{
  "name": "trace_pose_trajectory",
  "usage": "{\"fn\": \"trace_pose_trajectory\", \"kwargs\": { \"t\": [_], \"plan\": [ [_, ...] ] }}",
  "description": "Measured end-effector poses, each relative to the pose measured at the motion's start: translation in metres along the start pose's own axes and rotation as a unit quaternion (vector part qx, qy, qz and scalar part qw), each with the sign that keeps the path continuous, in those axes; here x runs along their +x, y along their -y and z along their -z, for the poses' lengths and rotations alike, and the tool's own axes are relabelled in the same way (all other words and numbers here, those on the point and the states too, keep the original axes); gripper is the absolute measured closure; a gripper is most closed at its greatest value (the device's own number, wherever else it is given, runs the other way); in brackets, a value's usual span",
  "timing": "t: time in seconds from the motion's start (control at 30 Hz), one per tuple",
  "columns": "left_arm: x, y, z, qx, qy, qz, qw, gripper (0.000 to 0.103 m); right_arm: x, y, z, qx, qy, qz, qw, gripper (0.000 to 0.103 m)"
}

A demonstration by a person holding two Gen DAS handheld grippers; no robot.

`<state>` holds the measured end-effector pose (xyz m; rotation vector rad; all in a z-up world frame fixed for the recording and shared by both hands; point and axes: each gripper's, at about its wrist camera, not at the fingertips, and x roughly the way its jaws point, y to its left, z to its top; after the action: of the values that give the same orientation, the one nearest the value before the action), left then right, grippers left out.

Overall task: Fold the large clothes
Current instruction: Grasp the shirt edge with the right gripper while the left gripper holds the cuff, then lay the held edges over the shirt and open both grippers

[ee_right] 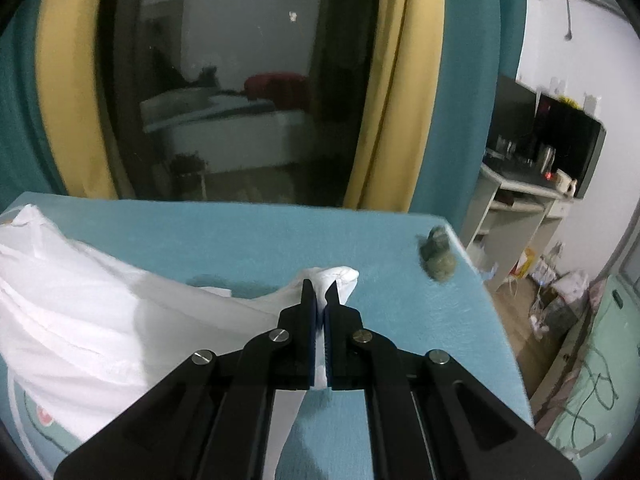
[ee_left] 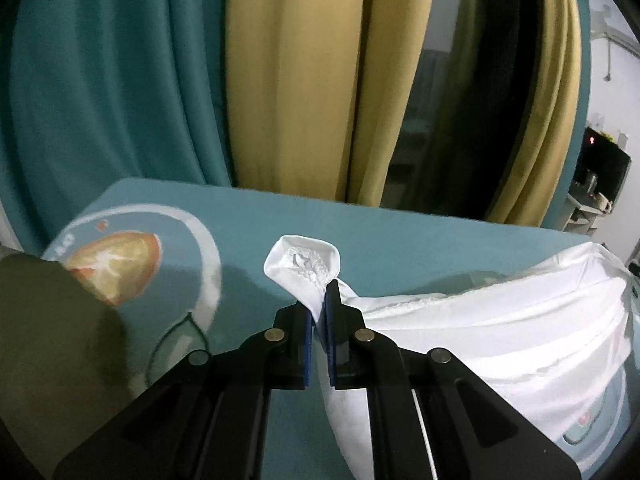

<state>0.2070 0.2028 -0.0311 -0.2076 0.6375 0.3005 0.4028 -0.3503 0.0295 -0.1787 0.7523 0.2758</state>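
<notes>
Above the teal bed, each claw pinches the white garment.

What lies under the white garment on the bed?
The white garment lies on the teal printed sheet; a bit of print shows at its lower edge. Whatever else lies beneath is covered.

Bed covered in a teal sheet; printed orange-slice motif inside a pale ring at its left end. Small grey-green lump sits near the bed's far right corner, identity unclear. Behind the bed: teal curtains and yellow curtains flank a dark window reflecting a room. Right side: pale desk against the white wall, dark monitor on it, clutter and cables on the floor.
</notes>
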Motion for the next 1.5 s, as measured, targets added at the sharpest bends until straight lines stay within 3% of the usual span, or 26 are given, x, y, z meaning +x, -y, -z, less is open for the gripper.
{"fn": "trace_pose_trajectory", "kwargs": {
  "t": [0.2,0.27,0.3,0.37,0.43,0.5,0.63,0.8,0.93,1.0,1.27,1.3,1.33,1.37,1.4,1.43,1.5],
  "plan": [
    [0.052,0.009,0.009,0.013,-0.061,-0.015,0.9979,0.096,0.051,-0.011,0.013,-0.010,-0.063,0.006,0.998,0.100],
    [0.063,0.007,0.011,0.004,-0.082,-0.015,0.9965,0.089,0.061,-0.012,0.016,-0.012,-0.083,0.010,0.996,0.098],
    [0.063,0.005,0.010,-0.004,-0.085,-0.014,0.9963,0.085,0.062,-0.011,0.015,-0.012,-0.089,0.016,0.996,0.093],
    [0.056,0.000,0.007,-0.013,-0.073,-0.021,0.9970,0.062,0.051,-0.011,0.012,-0.019,-0.071,0.041,0.996,0.075],
    [0.040,-0.003,0.001,-0.016,-0.047,-0.033,0.9982,0.053,0.037,-0.011,0.009,-0.028,-0.056,0.073,0.995,0.052],
    [0.021,0.000,-0.004,-0.011,-0.023,-0.025,0.9994,0.053,0.016,-0.014,0.005,-0.027,-0.039,0.081,0.996,0.052],
    [-0.007,0.036,-0.005,0.053,-0.010,0.044,0.9976,0.053,-0.025,-0.051,0.001,-0.071,0.008,0.005,0.997,0.052],
    [-0.006,0.095,0.019,0.148,-0.050,0.137,0.9782,0.053,-0.051,-0.130,0.016,-0.167,0.008,-0.104,0.980,0.052],
    [0.005,0.126,0.042,0.202,-0.081,0.160,0.9630,0.053,-0.045,-0.171,0.037,-0.222,-0.021,-0.134,0.966,0.052],
    [0.010,0.133,0.053,0.227,-0.091,0.153,0.9575,0.053,-0.041,-0.184,0.046,-0.245,-0.032,-0.137,0.959,0.052],
    [0.007,0.138,0.054,0.282,-0.087,0.149,0.9439,0.053,-0.037,-0.181,0.048,-0.286,-0.026,-0.129,0.949,0.055],
    [0.008,0.139,0.051,0.284,-0.087,0.150,0.9432,0.053,-0.034,-0.180,0.046,-0.291,-0.026,-0.128,0.948,0.066],
    [0.009,0.138,0.050,0.286,-0.087,0.155,0.9417,0.061,-0.032,-0.176,0.046,-0.292,-0.027,-0.127,0.948,0.080],
    [0.010,0.138,0.050,0.286,-0.089,0.162,0.9401,0.076,-0.032,-0.175,0.046,-0.288,-0.031,-0.128,0.948,0.085],
    [0.012,0.138,0.051,0.285,-0.093,0.170,0.9387,0.084,-0.032,-0.175,0.044,-0.284,-0.030,-0.129,0.950,0.093],
    [0.014,0.139,0.052,0.284,-0.094,0.170,0.9389,0.098,-0.032,-0.173,0.043,-0.280,-0.030,-0.131,0.950,0.096],
    [0.015,0.141,0.050,0.284,-0.092,0.168,0.9396,0.103,-0.031,-0.169,0.037,-0.266,-0.028,-0.141,0.953,0.098]
  ]
}}
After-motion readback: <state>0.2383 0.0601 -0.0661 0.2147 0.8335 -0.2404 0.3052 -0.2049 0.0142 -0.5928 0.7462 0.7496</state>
